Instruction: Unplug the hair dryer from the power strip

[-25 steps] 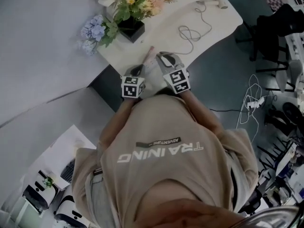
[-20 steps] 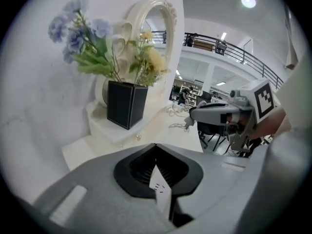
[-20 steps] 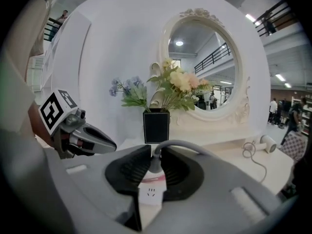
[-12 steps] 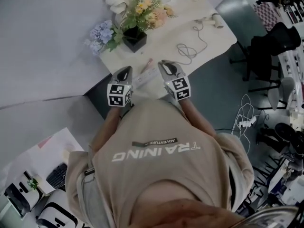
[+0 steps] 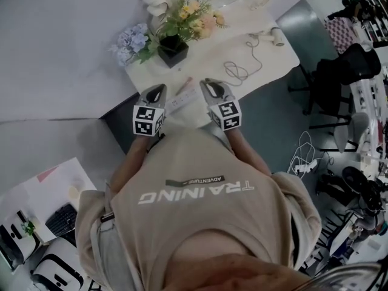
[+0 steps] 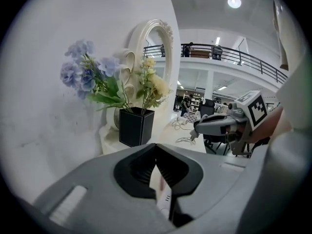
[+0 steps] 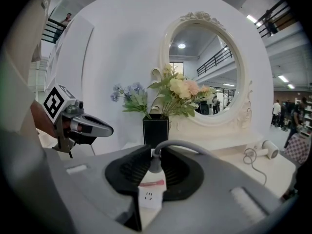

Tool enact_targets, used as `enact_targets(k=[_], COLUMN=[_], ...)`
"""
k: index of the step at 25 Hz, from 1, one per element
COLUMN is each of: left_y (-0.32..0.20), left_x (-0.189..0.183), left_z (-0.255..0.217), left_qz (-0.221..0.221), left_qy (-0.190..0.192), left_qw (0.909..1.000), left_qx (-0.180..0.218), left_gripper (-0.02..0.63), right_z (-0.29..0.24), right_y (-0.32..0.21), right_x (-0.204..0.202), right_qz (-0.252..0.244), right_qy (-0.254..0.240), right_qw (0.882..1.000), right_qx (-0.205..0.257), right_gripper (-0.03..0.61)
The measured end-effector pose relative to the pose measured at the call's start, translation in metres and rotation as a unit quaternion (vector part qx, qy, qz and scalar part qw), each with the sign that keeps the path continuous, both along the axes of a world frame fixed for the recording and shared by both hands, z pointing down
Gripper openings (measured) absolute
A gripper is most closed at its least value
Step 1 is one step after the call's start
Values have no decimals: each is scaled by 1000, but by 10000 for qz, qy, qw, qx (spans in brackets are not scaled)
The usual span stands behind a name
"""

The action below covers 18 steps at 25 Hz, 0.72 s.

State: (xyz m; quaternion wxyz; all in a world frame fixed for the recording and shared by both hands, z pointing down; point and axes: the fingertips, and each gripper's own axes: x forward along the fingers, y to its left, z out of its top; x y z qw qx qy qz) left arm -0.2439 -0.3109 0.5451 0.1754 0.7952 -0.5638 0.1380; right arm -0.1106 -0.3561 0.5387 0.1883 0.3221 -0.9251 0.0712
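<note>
- Our left gripper [image 5: 156,92] hovers just left of the power strip [image 6: 165,199]. Its jaws are only slightly apart and grip nothing. The strip shows through the gap, lying on the table [image 5: 212,53] near the front edge.
- Behind the strip stands the black vase of flowers [image 5: 173,50], close enough that we would not swing forward.
- Our right gripper [image 5: 209,86] has its jaws closed on the grey plug [image 7: 155,164] at the strip. We cannot tell whether the prongs are clear of the socket.
- We judge the pull itself to be the step in hand. Next, the left gripper should pin the strip down while the right draws the plug straight out, up and toward us, where the room is open.
- Further right, the cord [image 5: 237,73] lies looped on the table and runs to the hair dryer [image 5: 276,36]. The dryer rests near the table's far right edge, so a hard tug could drag it off.
</note>
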Motion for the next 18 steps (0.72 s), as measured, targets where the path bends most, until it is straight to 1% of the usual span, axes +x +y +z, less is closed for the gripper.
enact_targets(k=[4, 8, 18], left_y=[0, 4, 12], left_x=[-2, 0, 6], left_z=[0, 5, 6], left_qz=[-63, -111, -112], left_qy=[-59, -76, -78], left_qw=[10000, 9999, 9999], left_qx=[3, -47, -80], left_gripper=[3, 3, 3], right_z=[2, 9, 14], right_y=[-4, -2, 7], right_x=[4, 4, -2], right_qz=[-4, -71, -149], right_qy=[54, -5, -75], right_qw=[10000, 10000, 9998], right_qx=[-5, 32, -95], right_gripper=[69, 69, 69])
